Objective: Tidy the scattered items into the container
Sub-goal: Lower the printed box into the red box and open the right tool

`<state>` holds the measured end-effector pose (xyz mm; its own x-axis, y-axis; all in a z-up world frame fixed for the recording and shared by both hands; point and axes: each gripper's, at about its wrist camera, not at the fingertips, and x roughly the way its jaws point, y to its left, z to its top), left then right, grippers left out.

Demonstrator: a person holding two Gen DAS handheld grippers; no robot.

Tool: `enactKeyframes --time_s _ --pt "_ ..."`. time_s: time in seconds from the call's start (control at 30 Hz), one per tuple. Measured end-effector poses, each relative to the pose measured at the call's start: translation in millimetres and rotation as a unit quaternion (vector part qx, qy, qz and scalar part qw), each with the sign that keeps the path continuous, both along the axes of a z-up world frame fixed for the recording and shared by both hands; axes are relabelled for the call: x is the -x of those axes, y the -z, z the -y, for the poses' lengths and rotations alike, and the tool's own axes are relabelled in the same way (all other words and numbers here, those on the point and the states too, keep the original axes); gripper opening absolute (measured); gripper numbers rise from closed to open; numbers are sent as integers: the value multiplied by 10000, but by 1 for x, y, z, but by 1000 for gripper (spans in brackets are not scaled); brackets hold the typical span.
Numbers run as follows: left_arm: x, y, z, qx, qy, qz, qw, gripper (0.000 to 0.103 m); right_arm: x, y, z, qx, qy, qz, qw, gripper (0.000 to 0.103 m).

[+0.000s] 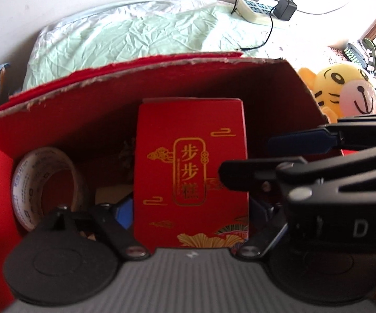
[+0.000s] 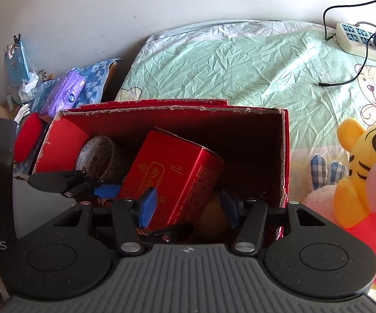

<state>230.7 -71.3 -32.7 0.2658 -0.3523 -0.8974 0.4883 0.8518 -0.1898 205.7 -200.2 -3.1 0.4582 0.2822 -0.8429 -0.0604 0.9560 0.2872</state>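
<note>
Gripped between the pads of the left claw (image 1: pixel 190 216): a red packet (image 1: pixel 190 172) with gold "步步糕" lettering, down inside the red box (image 1: pixel 89 109). Left of the claw, a printed tape roll (image 1: pixel 35 182). Spread wide above the box, empty: the right claw (image 2: pixel 188 208), "DAS" on its neighbour's body.

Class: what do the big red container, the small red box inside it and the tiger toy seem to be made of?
Big red container: cardboard, by its torn, fibrous grey edges. Small red box: glossy printed card with gold foil, probably. Tiger toy: soft plush fabric, fuzzy surface.
</note>
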Motion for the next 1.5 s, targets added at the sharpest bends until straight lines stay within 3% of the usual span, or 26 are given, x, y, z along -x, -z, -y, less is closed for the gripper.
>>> enactKeyframes --time_s 0.23,0.43,0.53,0.67,1.03,1.13,1.3,1.5 --pt "11 -8 -13 -240 144 380 9989 84 -1 1 4 -36 167 44 9998 43" --pt "19 -2 6 -255 399 232 9986 84 -2 2 8 -125 278 34 9995 40" --pt "20 1 22 -296 458 192 9983 84 -1 1 4 88 266 65 9996 42" --pt "14 2 25 -166 352 12 9992 84 0 0 6 109 272 78 9995 42" --pt "24 -28 -19 166 -92 560 9983 82 2 -2 6 52 288 82 9995 39" --pt "20 -20 -17 52 -118 482 9988 70 1 1 1 136 252 53 9996 37" --pt "14 -18 -27 301 -248 311 9988 71 2 3 -6 328 236 89 9991 38" --pt "19 -18 -21 273 -246 329 9988 71 1 3 -1 268 287 81 9992 38"
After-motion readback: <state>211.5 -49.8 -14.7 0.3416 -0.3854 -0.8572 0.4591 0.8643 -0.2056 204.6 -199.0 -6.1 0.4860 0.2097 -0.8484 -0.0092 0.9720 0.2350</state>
